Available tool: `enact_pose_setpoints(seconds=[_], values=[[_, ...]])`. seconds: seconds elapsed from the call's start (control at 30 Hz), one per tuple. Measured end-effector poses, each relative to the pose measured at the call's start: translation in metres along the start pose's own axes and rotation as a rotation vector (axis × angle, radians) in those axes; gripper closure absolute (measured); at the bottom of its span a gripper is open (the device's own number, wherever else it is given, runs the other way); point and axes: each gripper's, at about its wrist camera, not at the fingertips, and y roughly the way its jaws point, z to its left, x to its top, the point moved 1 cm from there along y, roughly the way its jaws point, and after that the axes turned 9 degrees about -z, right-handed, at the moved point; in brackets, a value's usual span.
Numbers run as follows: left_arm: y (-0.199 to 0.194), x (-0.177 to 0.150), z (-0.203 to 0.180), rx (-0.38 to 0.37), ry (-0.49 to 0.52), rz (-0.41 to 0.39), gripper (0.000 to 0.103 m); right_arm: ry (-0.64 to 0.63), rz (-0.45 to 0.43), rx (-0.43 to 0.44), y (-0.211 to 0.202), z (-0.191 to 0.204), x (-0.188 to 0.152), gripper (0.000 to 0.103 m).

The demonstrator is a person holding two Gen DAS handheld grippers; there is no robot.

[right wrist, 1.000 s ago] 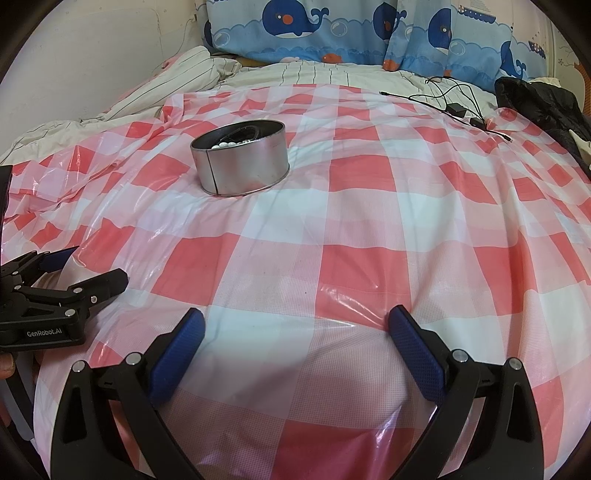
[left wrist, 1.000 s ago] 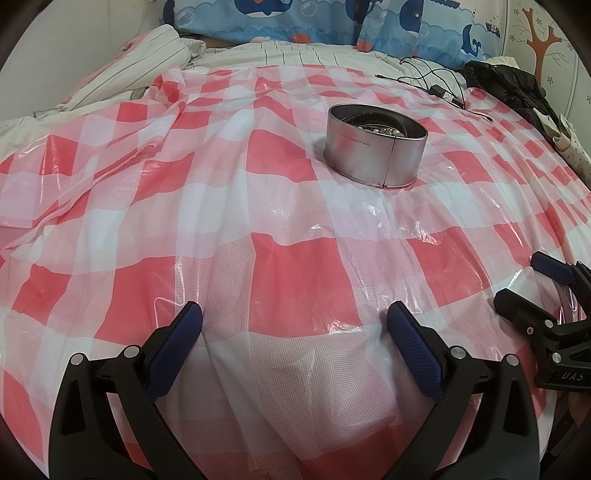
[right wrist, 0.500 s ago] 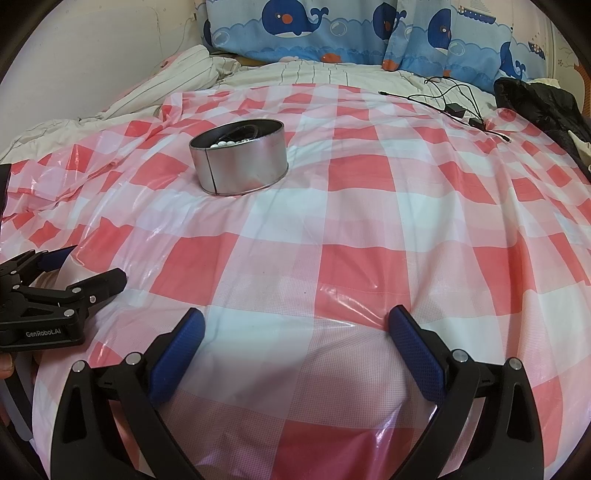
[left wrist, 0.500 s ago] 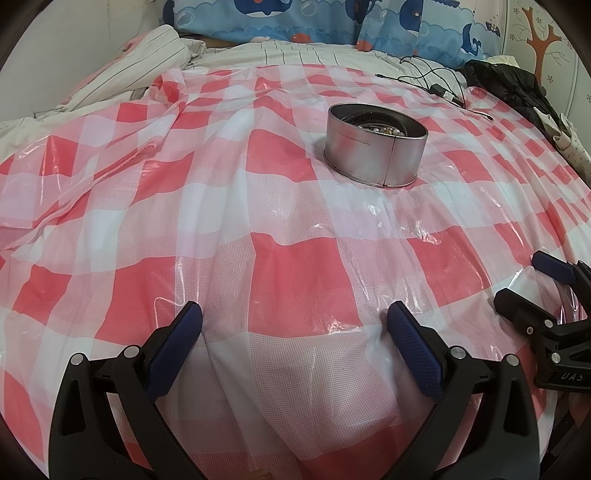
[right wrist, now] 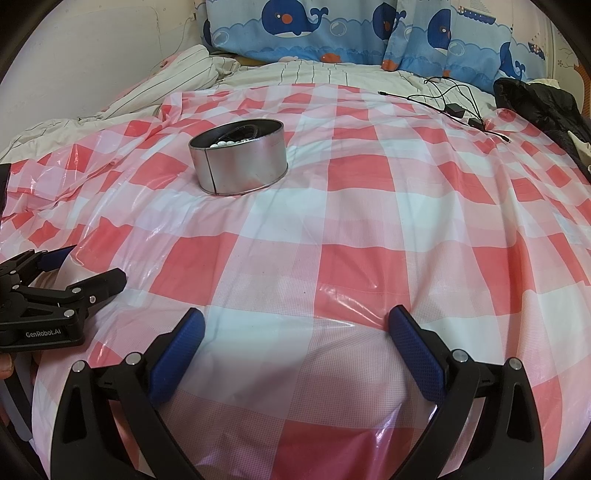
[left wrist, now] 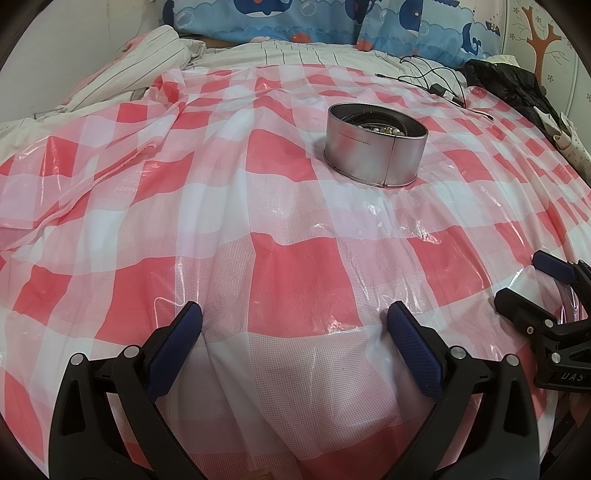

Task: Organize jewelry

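Observation:
A round silver jewelry box (left wrist: 375, 146) stands open on the red-and-white checked cloth (left wrist: 299, 280); beads and chains lie inside it. It also shows in the right wrist view (right wrist: 239, 160), with white pearls visible at its rim. My left gripper (left wrist: 294, 325) is open and empty, low over the cloth, well short of the box. My right gripper (right wrist: 296, 326) is open and empty, near the front edge, with the box far ahead to its left. Each gripper shows at the side of the other's view: the right one (left wrist: 546, 291), the left one (right wrist: 70, 273).
Black cables with a small adapter (right wrist: 456, 107) lie at the back right. A black jacket (right wrist: 543, 107) lies at the far right. Whale-print pillows (right wrist: 332, 33) and a striped sheet (right wrist: 177, 85) lie behind the cloth.

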Motion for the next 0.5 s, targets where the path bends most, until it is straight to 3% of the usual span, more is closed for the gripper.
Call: enact_pose_setpoints(seconds=[0.5], values=[[0.0001, -0.0001, 0.0001, 0.000, 0.001, 0.000, 0.007, -0.001, 0.000, -0.001, 0.0000, 0.0006, -0.0002, 0.008]])
